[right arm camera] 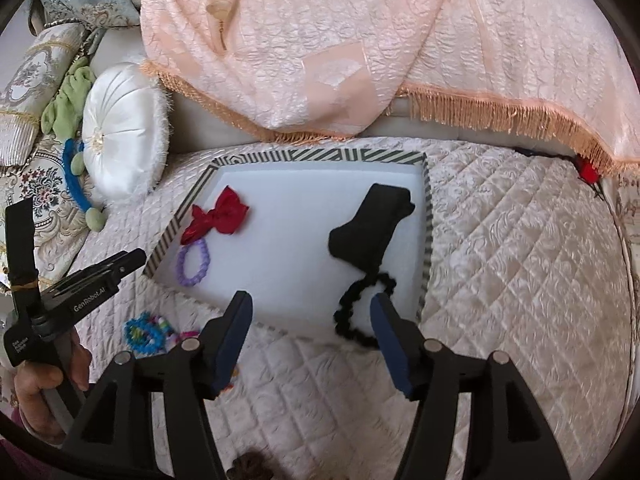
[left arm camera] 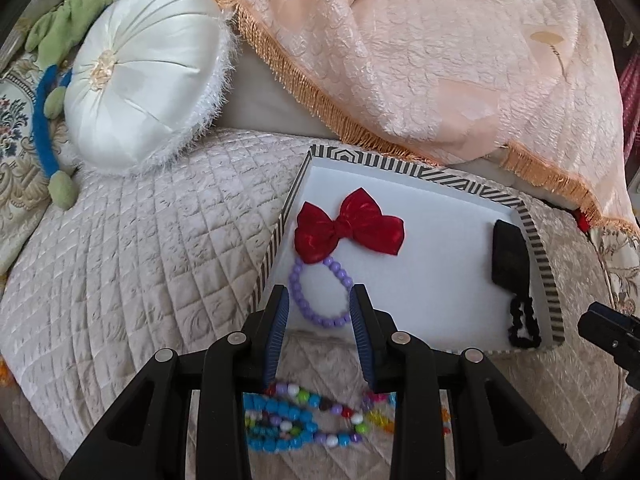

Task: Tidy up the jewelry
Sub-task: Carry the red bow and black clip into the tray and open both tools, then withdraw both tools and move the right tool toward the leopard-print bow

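Near tray (left arm camera: 548, 280) rim, left tongs (left arm camera: 319, 300) agape, empty

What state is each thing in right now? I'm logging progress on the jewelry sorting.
left gripper: open, empty, above the tray's near edge
right gripper: open, empty
striped tray: open, partly filled
red bow: lying in the tray
purple bead bracelet: in the tray, touching the bow
black scrunchie: draped over the tray's near edge
colorful bead bracelets: outside the tray, on the quilt

Left gripper (left arm camera: 319, 300) and right gripper (right arm camera: 312, 308) both hold their fingers (right arm camera: 232, 336) spread apart, gripping nothing.
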Motion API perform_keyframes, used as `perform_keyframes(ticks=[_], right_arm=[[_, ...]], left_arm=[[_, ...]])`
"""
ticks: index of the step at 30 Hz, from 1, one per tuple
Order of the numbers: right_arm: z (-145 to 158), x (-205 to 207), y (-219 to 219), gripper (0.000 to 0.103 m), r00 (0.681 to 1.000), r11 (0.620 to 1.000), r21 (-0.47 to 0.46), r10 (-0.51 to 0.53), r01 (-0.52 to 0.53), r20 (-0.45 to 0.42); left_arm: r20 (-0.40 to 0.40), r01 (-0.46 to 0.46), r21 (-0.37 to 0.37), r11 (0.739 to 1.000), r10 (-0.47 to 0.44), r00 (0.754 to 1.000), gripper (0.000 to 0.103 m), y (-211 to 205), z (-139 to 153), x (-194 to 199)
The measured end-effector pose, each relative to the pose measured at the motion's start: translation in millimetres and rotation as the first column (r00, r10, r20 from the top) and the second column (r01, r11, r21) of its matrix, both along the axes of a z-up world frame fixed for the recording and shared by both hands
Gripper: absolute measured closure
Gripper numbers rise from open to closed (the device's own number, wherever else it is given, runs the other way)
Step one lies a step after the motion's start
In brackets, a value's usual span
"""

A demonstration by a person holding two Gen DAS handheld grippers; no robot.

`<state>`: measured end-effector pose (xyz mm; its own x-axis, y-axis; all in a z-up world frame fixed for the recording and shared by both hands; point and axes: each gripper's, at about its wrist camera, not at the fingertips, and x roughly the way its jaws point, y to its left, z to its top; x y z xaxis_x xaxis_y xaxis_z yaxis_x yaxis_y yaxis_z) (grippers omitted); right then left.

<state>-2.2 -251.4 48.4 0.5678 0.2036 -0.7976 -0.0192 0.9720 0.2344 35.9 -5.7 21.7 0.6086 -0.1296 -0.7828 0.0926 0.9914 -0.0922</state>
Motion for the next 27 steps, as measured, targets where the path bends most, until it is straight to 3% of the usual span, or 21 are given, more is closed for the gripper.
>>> perform_keyframes(ticks=[14,27], right_arm=[[-2,-62,19,0.038,0.999,0.999,-0.046,-0.006,0.008,0.037],[-4,-115,15,0.033,0.999,0.998,-0.064,0.006,-0.004,0.037]], left_arm=[[0.042,0.011,0.045,0.999,-0.013,0.999,0.083,-7,2,-64],[-0.004,0.013,0.013,1.000,-0.013,1.000,0.083,10,-10,-111]])
